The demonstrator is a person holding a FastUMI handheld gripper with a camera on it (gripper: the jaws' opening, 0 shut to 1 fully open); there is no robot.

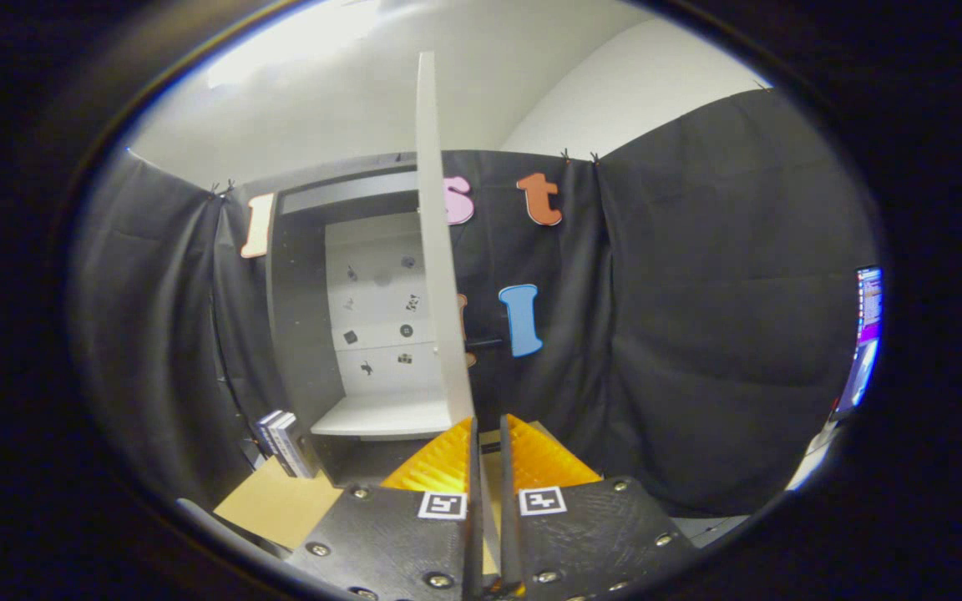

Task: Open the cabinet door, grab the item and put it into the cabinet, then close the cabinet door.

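The tall white flat-panelled cabinet door [439, 275] is standing swung out towards the camera, seen nearly edge-on as a thin pale slab; its long axis is running upright, leaning a little at the top, and its free edge is pointing straight at the gripper. A small dark handle [485, 343] is sticking out from the door's right face, low on the panel. To the left of the door the dark grey cabinet [301, 334] is standing open, showing a white back wall dotted with small dark marks and a white shelf board [381, 416] reaching forward to the door's lower edge. Left of the cabinet's base, a few upright books or boxes with pale spines [285, 442] are standing on a tan cardboard-coloured surface [276, 501]; which of the two they are I cannot tell. Well to the right of the door, past the black cloth wall, the lit edge of a screen [863, 342] is glowing. The gripper [488, 434] is sitting just below the door's bottom corner, its fingers drawn almost together with a narrow slit between them, and the door's lower edge is appearing to run down into that slit; whether both fingers are pressing on it I cannot tell.
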